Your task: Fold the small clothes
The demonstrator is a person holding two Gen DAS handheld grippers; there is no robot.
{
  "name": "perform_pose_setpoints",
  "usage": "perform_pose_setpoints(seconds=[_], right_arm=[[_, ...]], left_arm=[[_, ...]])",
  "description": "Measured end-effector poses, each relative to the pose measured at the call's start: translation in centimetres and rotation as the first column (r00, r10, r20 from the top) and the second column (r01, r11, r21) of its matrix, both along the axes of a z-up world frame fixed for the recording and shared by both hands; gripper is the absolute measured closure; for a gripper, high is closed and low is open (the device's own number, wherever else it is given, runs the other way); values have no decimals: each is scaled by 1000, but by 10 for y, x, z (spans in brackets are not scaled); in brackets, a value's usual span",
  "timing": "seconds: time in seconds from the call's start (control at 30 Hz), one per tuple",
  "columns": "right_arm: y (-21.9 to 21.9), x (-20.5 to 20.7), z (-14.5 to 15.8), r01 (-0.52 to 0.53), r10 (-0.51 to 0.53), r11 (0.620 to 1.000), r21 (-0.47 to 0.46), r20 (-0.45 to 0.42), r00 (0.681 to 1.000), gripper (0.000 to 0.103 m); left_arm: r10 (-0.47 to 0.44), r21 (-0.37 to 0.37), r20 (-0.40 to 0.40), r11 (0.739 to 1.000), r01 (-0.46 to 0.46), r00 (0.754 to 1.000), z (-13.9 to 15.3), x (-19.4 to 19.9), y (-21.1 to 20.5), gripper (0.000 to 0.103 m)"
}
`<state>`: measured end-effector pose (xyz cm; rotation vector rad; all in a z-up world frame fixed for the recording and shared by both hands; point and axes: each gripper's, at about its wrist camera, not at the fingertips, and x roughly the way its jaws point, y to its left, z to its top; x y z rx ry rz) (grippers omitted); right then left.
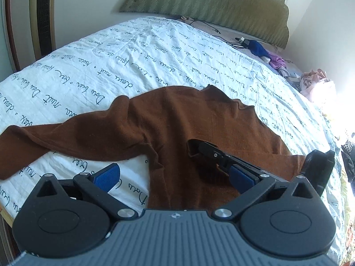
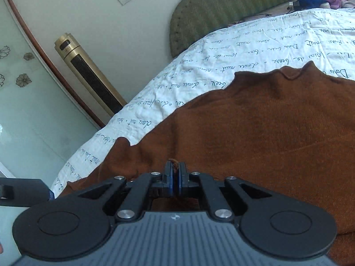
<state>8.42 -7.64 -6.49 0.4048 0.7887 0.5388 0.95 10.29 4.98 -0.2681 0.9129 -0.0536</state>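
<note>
Sweater [image 1: 188,119] flat on bed, under both tongs; left gripper [image 1: 174,176] spread wide; right gripper [image 2: 175,174] pinching its fabric.

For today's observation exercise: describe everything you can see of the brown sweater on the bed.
The brown sweater is a soft, fine-knit, long-sleeved top in rust brown, lying spread on the white script-printed bedcover. One sleeve stretches out sideways, slightly rumpled; the collar points towards the green headboard. The right tool is shut on a pinch of its fabric near the lower edge. The left tool is open, one finger over the cloth, the other over the bedcover.
</note>
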Motion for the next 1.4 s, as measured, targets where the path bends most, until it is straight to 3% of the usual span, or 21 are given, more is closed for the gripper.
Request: perform_pose_setpoints(seconds=[0.1,0.23,0.4,0.53,0.63,0.7,0.77,0.8,0.87,0.9,0.93,1.03,1.1,1.17,1.2,1.23,1.27,1.3,1.4], right_arm=[[7,2,-6,1,-1,1000,-9,-7,1000,99],[25,-2,-6,-34,35,998,-53,14,999,99],[46,-10,-8,-72,75,993,-95,26,997,99],[57,-11,-15,-108,110,985,-134,10,994,99],[66,-16,-17,-115,122,974,-197,22,992,98],[66,-18,-14,-109,115,972,-210,17,993,95],[58,-25,-5,-91,100,978,-185,39,994,88],[53,-28,0,-69,81,980,-186,56,995,80],[45,-33,8,-15,38,973,-230,98,994,49],[44,-33,9,-1,31,966,-259,113,993,13],[43,-33,10,6,31,960,-281,129,991,3],[46,-30,9,-11,58,948,-317,140,988,5],[44,-35,13,9,39,961,-278,166,985,4],[54,-36,12,-10,66,939,-343,154,986,6],[60,-37,10,1,68,921,-389,165,984,23],[65,-36,6,-16,87,906,-423,151,985,59],[67,-33,1,-23,83,903,-428,123,989,75],[67,-32,-2,-28,80,910,-413,111,991,87],[68,-36,-2,4,58,909,-417,135,989,94]], left_arm=[[47,22,-59,999,-46,997,-14,2,-1,0],[193,-51,-97,979,-199,976,-27,-5,18,1],[260,-75,-50,962,-263,964,-22,-13,42,3],[160,42,-43,987,-158,986,-6,-8,38,0],[99,82,-72,992,-94,992,3,-4,30,0],[108,72,-54,992,-104,993,9,-9,30,0],[141,-10,-38,990,-141,989,14,-15,38,0],[182,-59,-46,981,-184,982,15,-19,44,0],[276,-41,-117,958,-282,954,18,-20,48,0],[293,-6,-136,955,-297,946,20,-20,48,2],[283,19,-142,959,-283,949,23,-19,47,3],[252,85,-190,967,-240,949,32,-14,44,5],[321,112,-184,946,-305,929,40,-20,50,6],[398,53,-181,917,-395,900,50,-32,63,6],[388,11,-179,920,-393,904,56,-34,67,3],[368,-32,-188,924,-380,911,63,-35,69,3],[354,-55,-198,927,-371,914,70,-36,70,3],[344,-76,-205,928,-365,916,76,-38,70,3],[293,-190,-202,924,-331,934,91,-47,65,1]])
